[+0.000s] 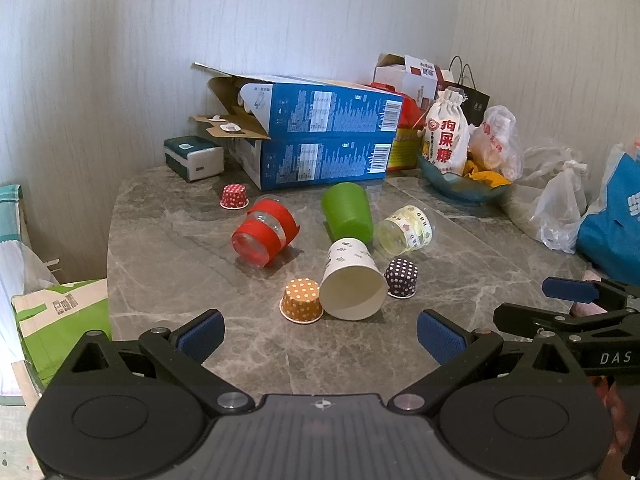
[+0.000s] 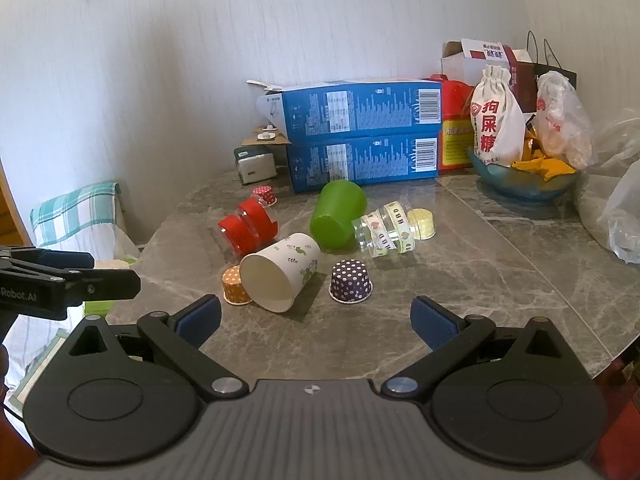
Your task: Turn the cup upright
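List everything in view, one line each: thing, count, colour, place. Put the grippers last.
paper cup: 1, white with prints, on its side, mouth toward the cameras, front centre
green cup: 1, green, on its side behind the paper cup
red-banded clear cup: 1, on its side, left
ribbon-banded clear cup: 1, on its side, right
cupcake liners: 4 dotted, orange, purple, red, yellow, scattered among the cups
blue boxes: 2, stacked at the wall
bowl: 1, blue, back right, holding bags
marble table: 1, grey
left gripper: 1, open, empty
right gripper: 1, open, empty
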Action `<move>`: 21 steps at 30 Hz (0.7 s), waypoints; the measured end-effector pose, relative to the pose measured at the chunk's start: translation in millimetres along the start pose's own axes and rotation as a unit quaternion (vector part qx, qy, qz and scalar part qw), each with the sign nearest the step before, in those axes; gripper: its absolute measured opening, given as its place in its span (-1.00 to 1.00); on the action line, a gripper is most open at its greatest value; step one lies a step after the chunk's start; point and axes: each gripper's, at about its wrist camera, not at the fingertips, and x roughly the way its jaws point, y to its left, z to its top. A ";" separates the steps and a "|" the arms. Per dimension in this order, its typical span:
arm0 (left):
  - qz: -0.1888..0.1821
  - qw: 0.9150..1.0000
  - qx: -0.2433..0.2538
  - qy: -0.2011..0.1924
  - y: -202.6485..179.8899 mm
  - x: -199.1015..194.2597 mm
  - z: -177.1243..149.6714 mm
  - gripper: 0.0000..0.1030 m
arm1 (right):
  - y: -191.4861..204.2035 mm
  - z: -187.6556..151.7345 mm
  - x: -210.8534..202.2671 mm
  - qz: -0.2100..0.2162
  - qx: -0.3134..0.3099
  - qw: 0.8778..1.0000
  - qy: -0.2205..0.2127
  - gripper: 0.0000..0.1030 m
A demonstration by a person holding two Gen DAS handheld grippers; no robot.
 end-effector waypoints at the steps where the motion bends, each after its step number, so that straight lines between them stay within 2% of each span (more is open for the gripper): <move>1: 0.000 1.000 -0.002 0.000 1.1 1.4 0.2 1.00 | 0.2 0.2 1.5 0.000 0.000 1.000 0.001 0.98; 7: 0.027 0.999 -0.003 -0.048 4.4 2.2 2.6 1.00 | -1.6 1.9 13.2 -0.006 0.003 1.000 0.005 0.98; 12: 0.001 0.998 0.002 -0.066 10.3 15.1 10.5 1.00 | -5.8 9.3 28.5 -0.008 0.019 1.000 0.007 0.98; 16: -0.014 0.999 0.010 -0.037 13.9 29.9 13.5 1.00 | -7.7 37.8 52.2 -0.025 0.025 0.999 0.019 0.98; 18: -0.018 1.000 -0.005 -0.025 19.4 36.5 12.4 1.00 | -8.1 59.4 67.5 -0.026 0.035 0.999 0.028 0.98; 21: -0.032 0.999 -0.033 -0.008 31.6 45.4 9.0 1.00 | -8.0 97.1 105.8 -0.026 0.042 0.997 0.063 0.98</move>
